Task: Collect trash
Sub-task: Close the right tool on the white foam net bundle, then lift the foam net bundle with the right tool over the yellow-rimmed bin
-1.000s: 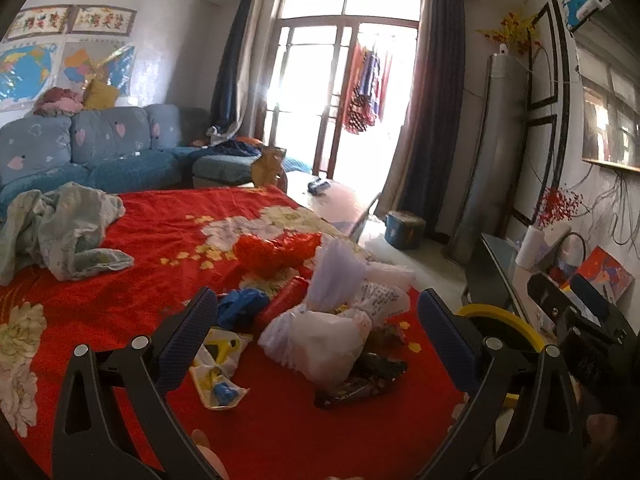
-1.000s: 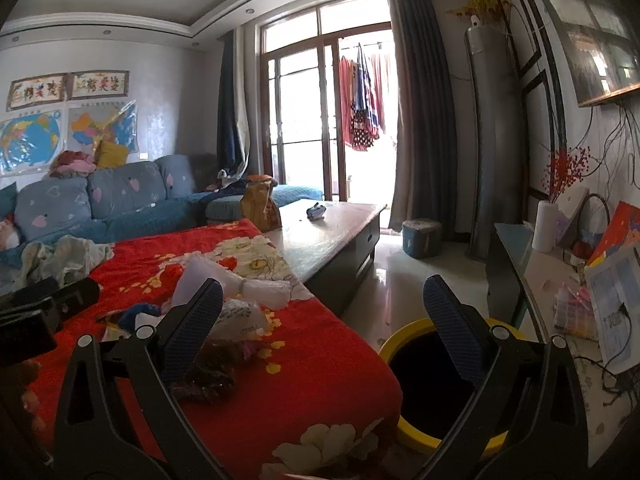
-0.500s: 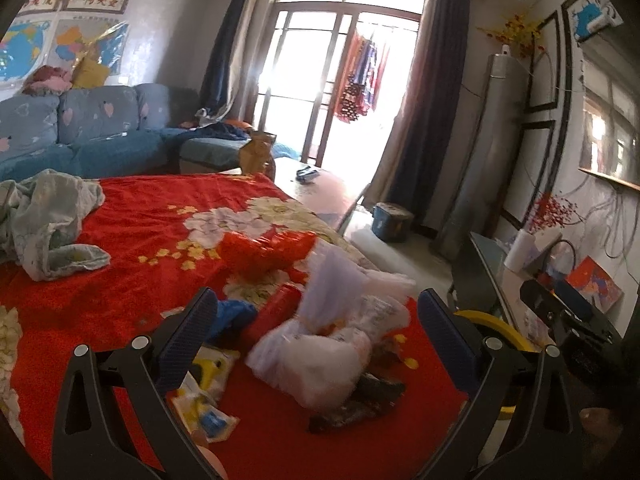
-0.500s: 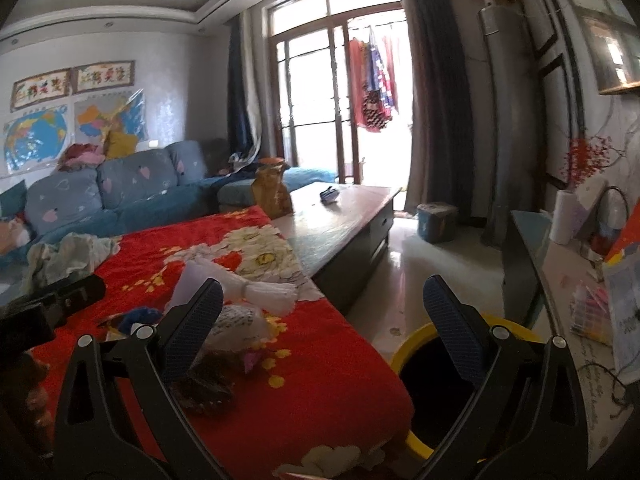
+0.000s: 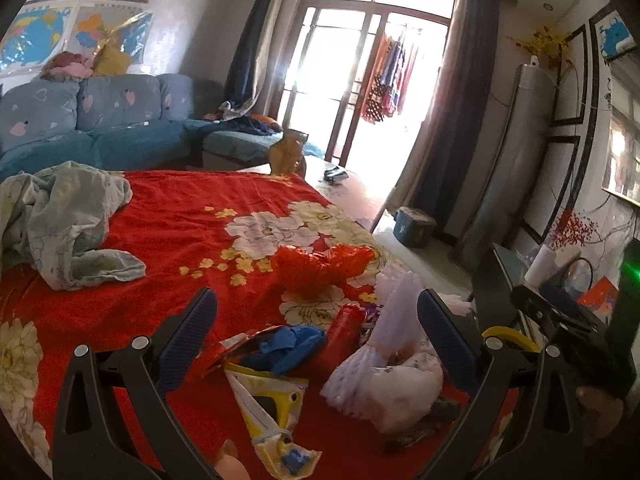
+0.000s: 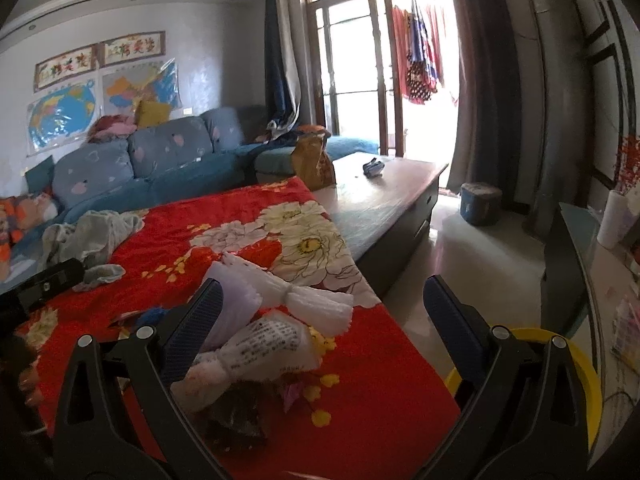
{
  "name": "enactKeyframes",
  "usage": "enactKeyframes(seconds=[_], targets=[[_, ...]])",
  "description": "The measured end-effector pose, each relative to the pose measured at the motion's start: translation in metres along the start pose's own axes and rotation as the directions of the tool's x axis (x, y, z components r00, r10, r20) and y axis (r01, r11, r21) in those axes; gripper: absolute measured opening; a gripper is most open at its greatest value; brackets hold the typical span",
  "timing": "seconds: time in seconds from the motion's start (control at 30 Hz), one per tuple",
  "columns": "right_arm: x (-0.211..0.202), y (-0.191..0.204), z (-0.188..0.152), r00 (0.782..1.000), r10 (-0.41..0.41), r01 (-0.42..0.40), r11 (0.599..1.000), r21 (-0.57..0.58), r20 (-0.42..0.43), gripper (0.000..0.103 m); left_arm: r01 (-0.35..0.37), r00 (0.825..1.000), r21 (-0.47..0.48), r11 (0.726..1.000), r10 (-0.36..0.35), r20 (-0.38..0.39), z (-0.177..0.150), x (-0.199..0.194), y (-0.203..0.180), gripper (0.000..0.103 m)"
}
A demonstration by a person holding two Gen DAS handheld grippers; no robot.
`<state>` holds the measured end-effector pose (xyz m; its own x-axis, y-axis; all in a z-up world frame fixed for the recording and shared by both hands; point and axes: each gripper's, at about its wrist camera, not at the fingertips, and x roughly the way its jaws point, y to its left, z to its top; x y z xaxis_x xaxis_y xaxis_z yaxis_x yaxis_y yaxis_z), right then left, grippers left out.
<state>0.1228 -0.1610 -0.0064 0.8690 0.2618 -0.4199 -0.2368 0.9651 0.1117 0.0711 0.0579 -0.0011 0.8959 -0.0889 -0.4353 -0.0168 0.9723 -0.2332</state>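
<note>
Fingers (image 5: 188,336) spread, trash (image 5: 372,364) between.

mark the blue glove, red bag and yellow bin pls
blue glove (image 5: 289,344), left wrist view, middle of the crumpled glove
red bag (image 5: 320,266), left wrist view, centre of the crinkled plastic
yellow bin (image 6: 585,376), right wrist view, right side of the rim

Trash pile (image 5: 352,344) crowds the near corner of the red floral blanket (image 5: 192,224): red plastic bag (image 5: 320,264), white foam netting (image 6: 280,300), blue glove (image 5: 288,344), yellow wrapper (image 5: 268,404), packed touching. Open blanket lies left of the pile, up to the crumpled grey-green cloth (image 5: 64,220). Right of the blanket edge, the yellow bin (image 6: 584,392) stands beside a dark cabinet (image 6: 560,264). Bare floor (image 6: 460,256) beyond is passable.
</note>
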Motion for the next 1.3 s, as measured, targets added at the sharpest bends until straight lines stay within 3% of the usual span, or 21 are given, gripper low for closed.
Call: enactKeyframes(seconds=[0.2, 0.33, 0.43, 0.5, 0.57, 0.63, 0.73, 0.87, 0.97, 1.03, 1.1, 1.3], targets=[[0.038, -0.021, 0.004, 0.993, 0.037, -0.028, 0.996, 0.081, -0.115, 0.092, 0.062, 0.997, 0.040, 0.997, -0.060, -0.056, 0.008, 0.022, -0.011, 0.097], [0.059, -0.030, 0.003, 0.985, 0.058, -0.044, 0.995, 0.086, -0.165, 0.092, 0.125, 0.984, 0.048, 0.991, -0.118, -0.133, 0.011, 0.050, -0.025, 0.097], [0.077, -0.039, 0.000, 0.971, 0.088, -0.064, 0.992, 0.111, -0.223, 0.083, 0.157, 0.971, 0.060, 0.986, -0.143, -0.190, 0.008, 0.071, -0.037, 0.096], [0.087, -0.043, -0.002, 0.959, 0.119, -0.086, 0.987, 0.135, -0.257, 0.079, 0.176, 0.963, 0.078, 0.981, -0.156, -0.221, 0.006, 0.082, -0.044, 0.091], [0.094, -0.044, -0.006, 0.948, 0.150, -0.113, 0.983, 0.145, -0.280, 0.076, 0.200, 0.949, 0.077, 0.977, -0.174, -0.263, 0.004, 0.095, -0.048, 0.080], [0.098, -0.043, -0.008, 0.942, 0.168, -0.130, 0.981, 0.147, -0.292, 0.073, 0.219, 0.937, 0.064, 0.974, -0.191, -0.293, 0.003, 0.105, -0.051, 0.079], [0.105, -0.043, -0.012, 0.927, 0.201, -0.158, 0.975, 0.158, -0.317, 0.063, 0.234, 0.920, 0.073, 0.970, -0.196, -0.340, 0.000, 0.120, -0.056, 0.077], [0.108, -0.040, -0.014, 0.906, 0.251, -0.202, 0.964, 0.173, -0.340, 0.032, 0.252, 0.900, 0.081, 0.964, -0.203, -0.385, -0.005, 0.133, -0.064, 0.065], [0.108, -0.037, -0.015, 0.905, 0.256, -0.213, 0.964, 0.159, -0.339, 0.013, 0.264, 0.886, 0.075, 0.962, -0.212, -0.412, -0.010, 0.143, -0.067, 0.054], [0.106, -0.036, -0.015, 0.909, 0.257, -0.218, 0.964, 0.149, -0.329, 0.009, 0.262, 0.884, 0.071, 0.962, -0.210, -0.417, -0.011, 0.145, -0.068, 0.043], [0.102, -0.035, -0.013, 0.915, 0.256, -0.222, 0.965, 0.141, -0.310, 0.005, 0.254, 0.890, 0.079, 0.964, -0.200, -0.410, -0.010, 0.145, -0.068, 0.024], [0.085, -0.034, -0.003, 0.942, 0.242, -0.219, 0.968, 0.119, -0.234, 0.004, 0.241, 0.921, 0.056, 0.969, -0.210, -0.327, 0.008, 0.125, -0.061, 0.019]])
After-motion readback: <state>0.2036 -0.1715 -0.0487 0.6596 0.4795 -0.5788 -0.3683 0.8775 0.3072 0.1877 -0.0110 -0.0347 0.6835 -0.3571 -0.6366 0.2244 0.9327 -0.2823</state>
